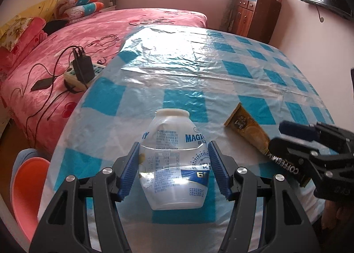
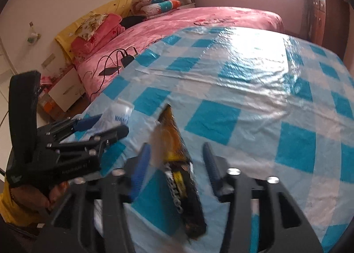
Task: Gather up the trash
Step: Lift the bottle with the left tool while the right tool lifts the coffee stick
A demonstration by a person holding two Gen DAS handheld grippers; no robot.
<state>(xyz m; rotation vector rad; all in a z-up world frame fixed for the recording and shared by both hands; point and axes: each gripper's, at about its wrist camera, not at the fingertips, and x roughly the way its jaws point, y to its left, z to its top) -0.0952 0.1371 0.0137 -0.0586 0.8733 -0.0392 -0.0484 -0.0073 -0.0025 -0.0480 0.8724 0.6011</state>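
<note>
A crushed white plastic bottle (image 1: 174,155) with blue print stands between the blue pads of my left gripper (image 1: 173,144), which is shut on its sides just above the checked tablecloth. To its right a yellow-brown coffee sachet (image 1: 245,127) lies on the cloth, its near end under my right gripper (image 1: 278,134). In the right wrist view the sachet (image 2: 174,138) is blurred between the spread fingers of my right gripper (image 2: 176,145). The pads stand clear of it on both sides, so this gripper is open. My left gripper (image 2: 112,123) and the bottle (image 2: 120,111) are at the left.
The table (image 1: 243,69) has a blue and white checked plastic cloth. A pink bed (image 1: 110,27) runs along its left side, with a power strip and chargers (image 1: 81,69) on it. An orange stool (image 1: 28,182) stands at the lower left. A wooden cabinet (image 1: 254,14) stands behind the table.
</note>
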